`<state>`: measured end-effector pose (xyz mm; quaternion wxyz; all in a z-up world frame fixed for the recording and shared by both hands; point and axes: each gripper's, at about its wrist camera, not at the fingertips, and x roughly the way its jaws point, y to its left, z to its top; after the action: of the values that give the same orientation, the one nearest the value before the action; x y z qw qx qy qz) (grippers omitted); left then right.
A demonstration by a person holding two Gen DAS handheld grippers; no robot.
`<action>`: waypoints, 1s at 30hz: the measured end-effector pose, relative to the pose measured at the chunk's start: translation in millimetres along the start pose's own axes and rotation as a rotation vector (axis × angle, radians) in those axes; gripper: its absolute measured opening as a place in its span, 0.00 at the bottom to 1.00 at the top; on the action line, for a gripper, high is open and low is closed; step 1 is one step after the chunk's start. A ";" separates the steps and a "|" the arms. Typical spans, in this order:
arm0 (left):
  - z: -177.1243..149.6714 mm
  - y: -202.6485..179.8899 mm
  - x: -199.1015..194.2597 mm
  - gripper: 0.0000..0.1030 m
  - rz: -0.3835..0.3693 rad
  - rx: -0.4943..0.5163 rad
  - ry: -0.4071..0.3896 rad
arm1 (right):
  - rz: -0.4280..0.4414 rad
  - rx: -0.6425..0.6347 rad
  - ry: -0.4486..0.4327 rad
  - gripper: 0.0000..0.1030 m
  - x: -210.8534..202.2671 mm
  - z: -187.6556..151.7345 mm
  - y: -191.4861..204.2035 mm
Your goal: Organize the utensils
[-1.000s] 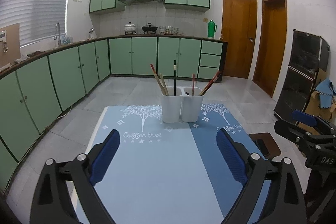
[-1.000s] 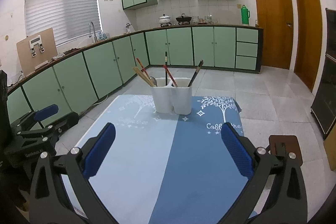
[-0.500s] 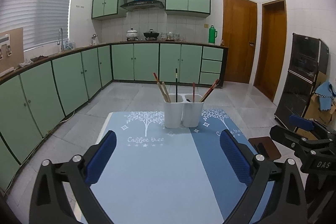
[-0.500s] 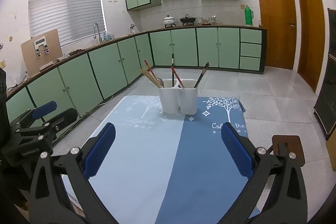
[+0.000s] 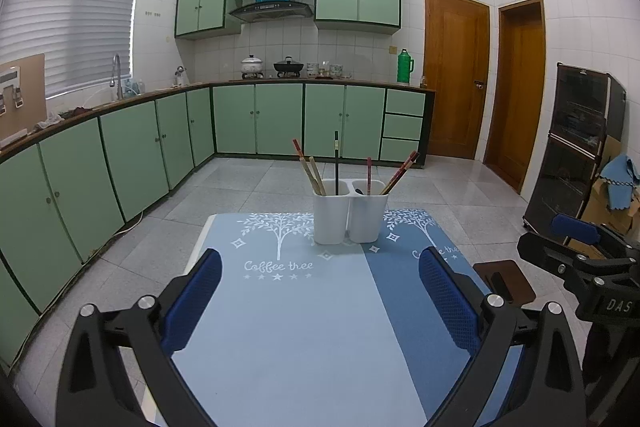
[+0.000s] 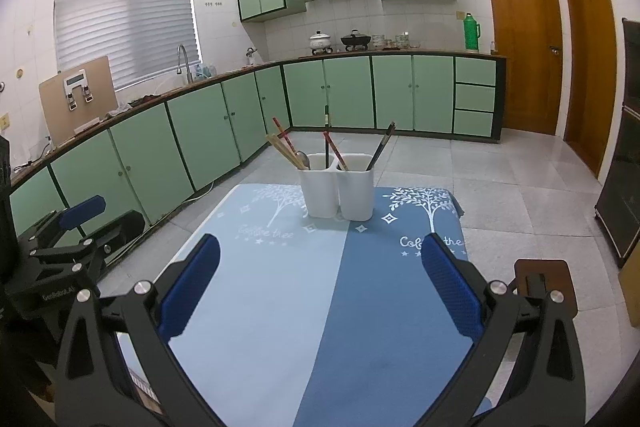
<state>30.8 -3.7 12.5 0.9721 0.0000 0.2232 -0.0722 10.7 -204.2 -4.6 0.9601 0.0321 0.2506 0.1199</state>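
A white two-compartment utensil holder (image 5: 350, 213) stands at the far end of the blue mat; it also shows in the right wrist view (image 6: 337, 187). Chopsticks (image 5: 312, 171) and a spoon (image 6: 303, 159) stand in its left compartment, more chopsticks (image 5: 398, 173) in the right one. My left gripper (image 5: 320, 291) is open and empty, well short of the holder. My right gripper (image 6: 320, 287) is open and empty, also short of it. The right gripper shows at the right edge of the left wrist view (image 5: 580, 259), and the left gripper at the left edge of the right wrist view (image 6: 68, 247).
The two-tone blue mat (image 5: 304, 327) covers the small table. A brown stool (image 6: 546, 279) stands on the floor right of the table. Green cabinets (image 5: 132, 151) line the left and far walls. A dark cabinet (image 5: 576, 147) stands at right.
Both grippers have drawn back and risen a little; the holder looks smaller and farther away. Both stay open and empty.
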 end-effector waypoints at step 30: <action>-4.3 -1.9 -2.6 0.94 0.008 0.009 0.000 | -0.016 -0.010 -0.003 0.95 2.3 -4.6 1.8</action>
<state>26.4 -5.1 9.9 0.9724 0.0052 0.2229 -0.0694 10.0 -201.9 -9.5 0.9615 0.0256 0.2487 0.1136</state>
